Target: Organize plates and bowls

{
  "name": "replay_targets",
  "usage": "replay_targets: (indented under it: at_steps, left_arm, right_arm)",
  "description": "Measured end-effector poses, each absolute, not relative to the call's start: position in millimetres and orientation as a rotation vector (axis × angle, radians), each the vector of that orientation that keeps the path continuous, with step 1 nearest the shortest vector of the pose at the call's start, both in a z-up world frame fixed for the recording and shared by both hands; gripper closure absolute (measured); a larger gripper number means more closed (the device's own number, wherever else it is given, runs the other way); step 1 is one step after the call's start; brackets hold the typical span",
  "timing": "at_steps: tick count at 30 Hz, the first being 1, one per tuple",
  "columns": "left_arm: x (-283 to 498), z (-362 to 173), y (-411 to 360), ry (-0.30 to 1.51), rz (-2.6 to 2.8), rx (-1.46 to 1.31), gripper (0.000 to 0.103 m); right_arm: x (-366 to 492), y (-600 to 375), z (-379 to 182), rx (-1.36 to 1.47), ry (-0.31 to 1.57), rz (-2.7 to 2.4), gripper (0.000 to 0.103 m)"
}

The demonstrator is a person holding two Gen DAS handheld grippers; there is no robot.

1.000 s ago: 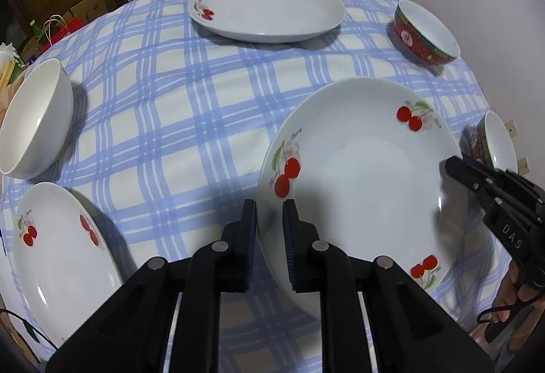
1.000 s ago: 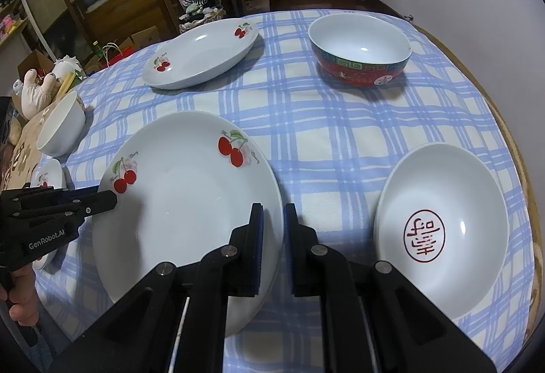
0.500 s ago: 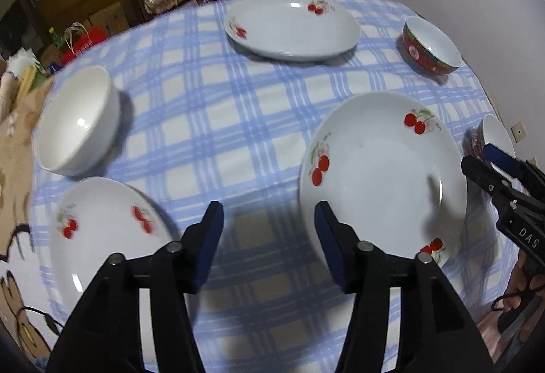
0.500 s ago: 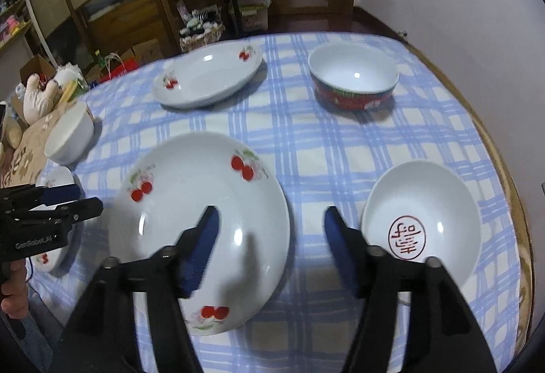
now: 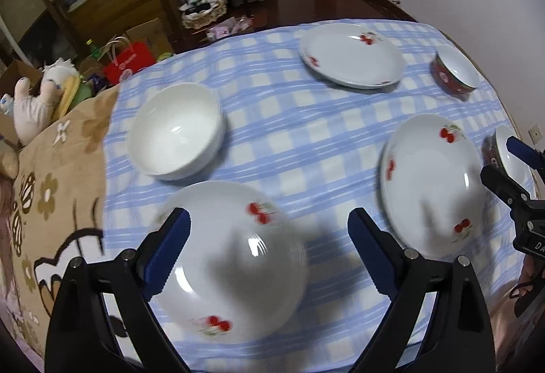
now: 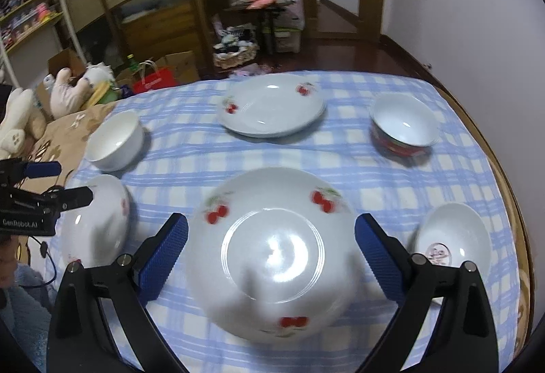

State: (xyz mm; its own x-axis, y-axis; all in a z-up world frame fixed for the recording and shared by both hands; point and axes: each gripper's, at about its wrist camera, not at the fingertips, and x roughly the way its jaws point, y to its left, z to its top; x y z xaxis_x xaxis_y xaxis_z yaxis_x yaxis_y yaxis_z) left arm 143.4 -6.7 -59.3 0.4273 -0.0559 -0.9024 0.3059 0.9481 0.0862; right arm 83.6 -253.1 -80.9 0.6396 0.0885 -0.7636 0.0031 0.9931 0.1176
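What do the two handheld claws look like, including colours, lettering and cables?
Both are matte black frames with silver pivot screws and blue textured pads on the fingers. The left claw, seen from the right wrist camera, carries white "GenRobot.AI" lettering and a thin black cable. The right claw shows partly cut-off white letters.

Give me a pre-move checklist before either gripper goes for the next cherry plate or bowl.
1. Left gripper free of load: ok, jaws opening, nothing between the pads.
2. Right gripper free of load: ok, jaws opening, no plate pinched.
3. Center cherry plate resting flat on the checked tablecloth: ok.
4. Near-left cherry plate unobstructed: ok, nothing on it.
5. White bowl apart from that plate: cannot tell, the rims look close.
6. Red-banded bowl and far cherry plate upright and empty: ok.
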Motion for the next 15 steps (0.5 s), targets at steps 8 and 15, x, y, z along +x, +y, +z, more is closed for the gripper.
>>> replay_targets:
  at_steps: [8, 15]
  left_arm:
    - [150, -62, 53, 1.142, -0.159, 0.235, 0.011]
    - [163, -84, 99, 1.176, -0.120, 0.168, 0.011]
  right_arm:
    - [94, -193, -76, 0.079, 0.876, 0.144, 0.001]
    - [109, -141, -86, 0.085, 0.912, 0.191, 0.001]
